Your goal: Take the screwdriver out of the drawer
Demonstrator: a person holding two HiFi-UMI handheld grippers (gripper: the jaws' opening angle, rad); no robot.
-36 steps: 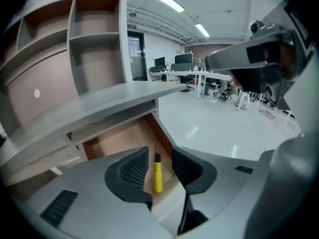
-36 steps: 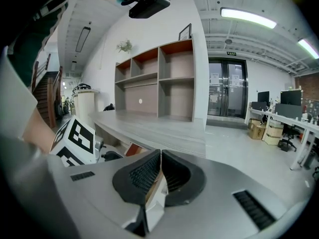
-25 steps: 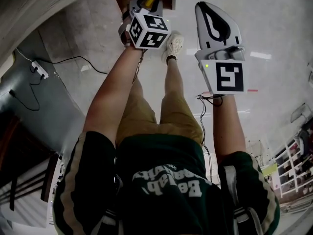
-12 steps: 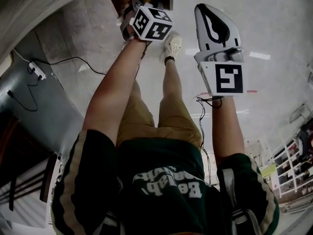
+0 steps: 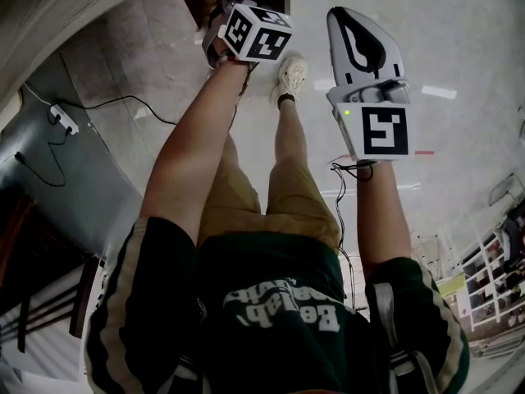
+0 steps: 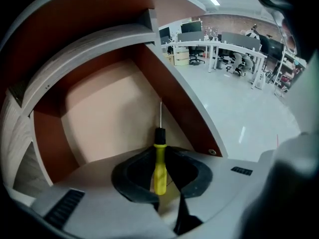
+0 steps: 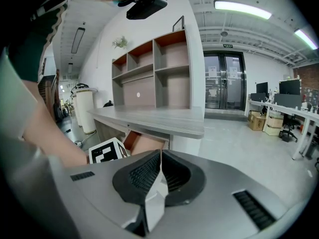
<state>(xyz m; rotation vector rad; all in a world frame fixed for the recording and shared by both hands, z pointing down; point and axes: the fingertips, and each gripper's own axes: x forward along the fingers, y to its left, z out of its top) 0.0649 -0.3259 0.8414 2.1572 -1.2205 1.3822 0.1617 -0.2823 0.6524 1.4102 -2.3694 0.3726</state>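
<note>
left gripper (image 6: 159,151): You have it reaching steeply down into the open drawer (image 6: 99,113). Its jaws have just been closing and now grip the yellow handle of the screwdriver (image 6: 159,164) between their tips.
screwdriver: It is inside the drawer, near the right-hand wall as the left gripper view shows it. The handle comes toward you, and the black collar and thin metal shaft point away toward the drawer's back corner. You cannot tell from these views whether it rests on the drawer floor or is just clear of it.
drawer: It stands pulled out from under the grey desk top (image 7: 149,118), with a pale floor and red-brown walls. Nothing but the screwdriver shows inside it.
right gripper (image 7: 160,154): You hold it in the air to the right of the drawer, tilted a little downward and facing the desk. Its jaws are pressed together with nothing between them.
marker cube (image 5: 256,33): In the head view the left gripper's cube sits at the drawer's open edge and hides the jaws and the tool there.
surroundings: A shelf unit (image 7: 159,73) stands on the desk top. Your shoe (image 5: 292,74) is on the pale glossy floor (image 5: 459,56) just right of the drawer.
</note>
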